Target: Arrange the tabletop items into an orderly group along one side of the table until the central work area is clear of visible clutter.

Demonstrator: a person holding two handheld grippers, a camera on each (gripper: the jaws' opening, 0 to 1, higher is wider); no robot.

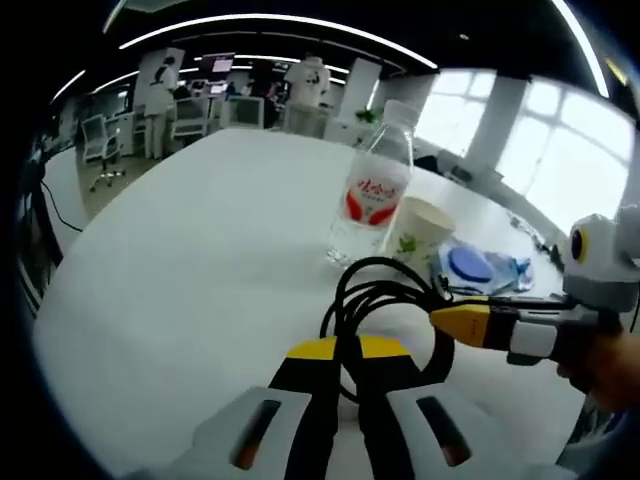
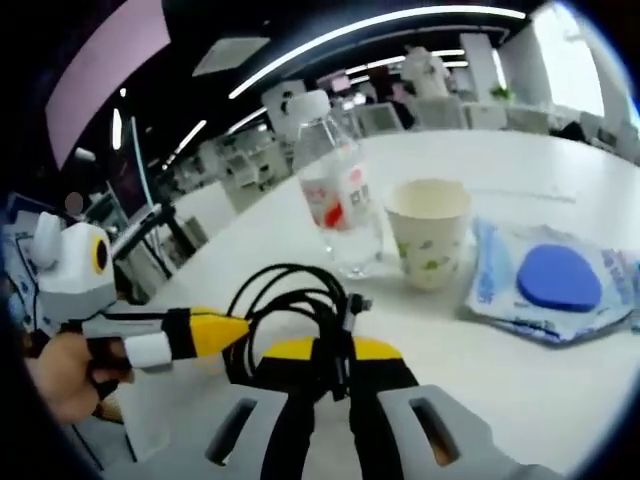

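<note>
A coiled black cable [image 1: 338,300] hangs just above the white table [image 1: 200,260]. My left gripper [image 1: 340,346] is shut on its near strands. My right gripper [image 1: 446,318] comes in from the right, its yellow tips shut on the coil's far side. In the right gripper view the cable [image 2: 290,270] sits between the shut jaws of my right gripper [image 2: 335,350], and the left gripper [image 2: 236,330] pinches it from the left. Behind the coil stand a clear water bottle [image 1: 375,185] with a red label, a paper cup [image 1: 420,232] and a blue-lidded wipes pack [image 1: 470,268].
The bottle [image 2: 335,190], cup [image 2: 430,232] and wipes pack [image 2: 555,280] stand close together on the table [image 2: 500,370]. Bare white tabletop stretches left of the bottle to a rounded edge [image 1: 60,290]. Office chairs [image 1: 100,150] and desks lie beyond. A hand [image 2: 65,385] grips the left tool.
</note>
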